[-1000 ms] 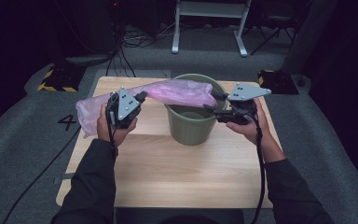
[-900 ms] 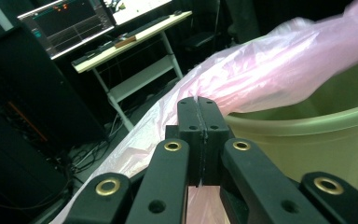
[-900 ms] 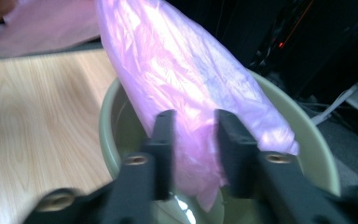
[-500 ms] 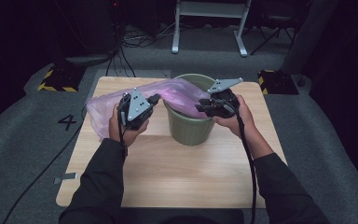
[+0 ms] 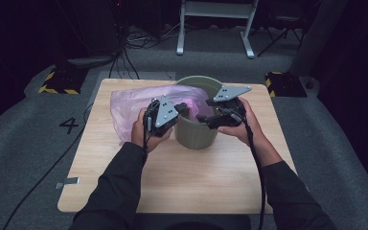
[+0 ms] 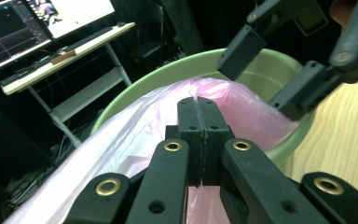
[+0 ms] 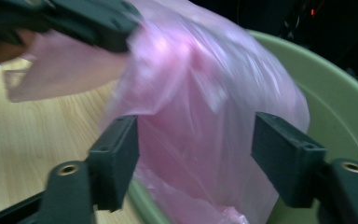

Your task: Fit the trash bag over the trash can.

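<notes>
Left gripper view first: the left gripper [image 6: 198,105] has its jaws squeezed right together, and the pink plastic bag [image 6: 140,126] runs in under the closed tips, so it looks pinched there, though the film itself is hidden between the pads. Just past those tips the bag bulges over the near rim of the green bucket [image 6: 135,91] and hangs into it.

Right gripper view: the right gripper [image 7: 196,161] has just been opening up, jaws now standing wide, with the bag [image 7: 200,93] between them but neither pad pressing on it. Beyond the right-hand pad is the bucket's inner wall [image 7: 340,107], and left of the other pad is wooden tabletop [image 7: 32,140].

From the high view, both grippers meet over the bucket [image 5: 196,136], left gripper [image 5: 179,111] at its left rim, right gripper [image 5: 202,117] over the opening, and the rest of the bag [image 5: 129,108] trails off left across the table [image 5: 172,182].
</notes>
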The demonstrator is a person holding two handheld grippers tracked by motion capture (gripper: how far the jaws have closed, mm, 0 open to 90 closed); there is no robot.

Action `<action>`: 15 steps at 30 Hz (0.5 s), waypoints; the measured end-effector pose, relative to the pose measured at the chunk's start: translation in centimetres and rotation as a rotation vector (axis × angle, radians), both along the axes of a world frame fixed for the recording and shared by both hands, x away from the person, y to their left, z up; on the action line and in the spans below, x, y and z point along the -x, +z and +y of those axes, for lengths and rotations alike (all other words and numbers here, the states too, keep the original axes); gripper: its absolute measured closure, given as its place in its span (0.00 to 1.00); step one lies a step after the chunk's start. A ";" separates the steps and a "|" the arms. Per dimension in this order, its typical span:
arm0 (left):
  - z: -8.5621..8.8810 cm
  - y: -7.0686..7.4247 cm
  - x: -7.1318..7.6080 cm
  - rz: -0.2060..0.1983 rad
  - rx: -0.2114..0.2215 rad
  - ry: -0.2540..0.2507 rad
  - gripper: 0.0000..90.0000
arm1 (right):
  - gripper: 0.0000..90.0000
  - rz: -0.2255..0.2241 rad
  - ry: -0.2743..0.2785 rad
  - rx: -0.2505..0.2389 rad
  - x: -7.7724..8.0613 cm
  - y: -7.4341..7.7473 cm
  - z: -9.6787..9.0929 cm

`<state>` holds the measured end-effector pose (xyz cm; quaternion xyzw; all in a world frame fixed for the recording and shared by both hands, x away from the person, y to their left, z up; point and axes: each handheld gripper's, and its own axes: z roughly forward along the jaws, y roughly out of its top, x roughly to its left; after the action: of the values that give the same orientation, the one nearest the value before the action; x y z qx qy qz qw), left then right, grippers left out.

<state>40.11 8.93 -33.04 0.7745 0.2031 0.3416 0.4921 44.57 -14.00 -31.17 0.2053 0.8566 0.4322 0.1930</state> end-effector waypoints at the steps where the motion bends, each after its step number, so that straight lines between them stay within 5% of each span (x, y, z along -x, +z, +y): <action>1: 0.0 0.0 0.0 0.000 0.000 0.000 1.00 | 0.33 -0.011 0.009 -0.007 0.2 0.1 0.0; 7: -1.0 0.1 0.5 -0.003 -0.007 -0.034 1.00 | 0.32 -0.054 0.022 -0.016 1.1 0.3 0.5; 8: -1.1 0.1 0.6 -0.004 -0.008 -0.044 1.00 | 0.50 -0.086 0.013 -0.005 1.2 0.3 0.7; 11: -1.0 0.2 0.9 0.000 -0.007 -0.055 0.99 | 0.74 -0.098 0.033 -0.003 1.2 0.1 0.8; 15: -0.7 0.3 1.1 0.018 0.000 -0.066 0.89 | 0.88 -0.105 0.034 0.001 1.2 -0.3 0.8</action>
<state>39.02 8.19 -32.71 0.7839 0.1818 0.3180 0.5014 43.39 -13.15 -31.43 0.1678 0.8490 0.4450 0.2305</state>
